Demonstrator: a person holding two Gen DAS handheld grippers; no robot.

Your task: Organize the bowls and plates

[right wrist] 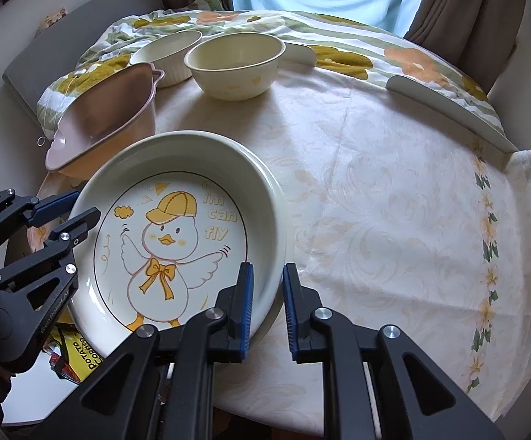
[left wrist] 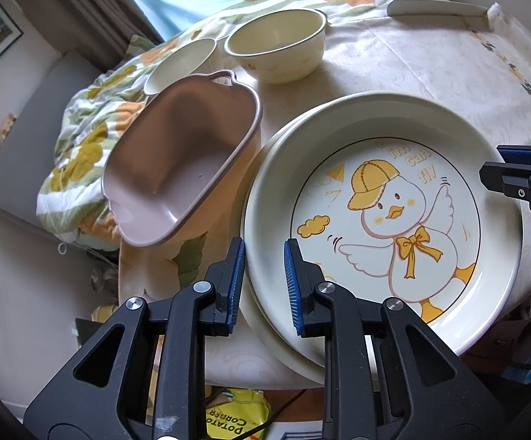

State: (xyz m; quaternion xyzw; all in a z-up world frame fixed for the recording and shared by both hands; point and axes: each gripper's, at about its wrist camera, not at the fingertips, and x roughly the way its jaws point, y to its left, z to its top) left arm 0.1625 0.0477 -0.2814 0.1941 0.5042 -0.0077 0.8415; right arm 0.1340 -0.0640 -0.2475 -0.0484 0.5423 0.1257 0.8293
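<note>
Both grippers are clamped on the duck plate (left wrist: 386,220): left gripper (left wrist: 264,275) on its left rim, right gripper (right wrist: 268,304) on its right. It apparently sits on a second plate (left wrist: 265,315) at the table's near edge. Keep both hands level; pink basin (left wrist: 177,161) stands just beside.

Both wrist views look steeply down, close; both share the duck plate (left wrist: 382,220).

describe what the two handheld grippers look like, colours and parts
Both the left gripper and the right gripper are black plastic scissor-style linkages with triangular cut-outs and round silver pivot pins. Each finger ends in a ribbed blue pad. White lettering runs along the left gripper's body in the right wrist view. No cables or sleeves show.
</note>
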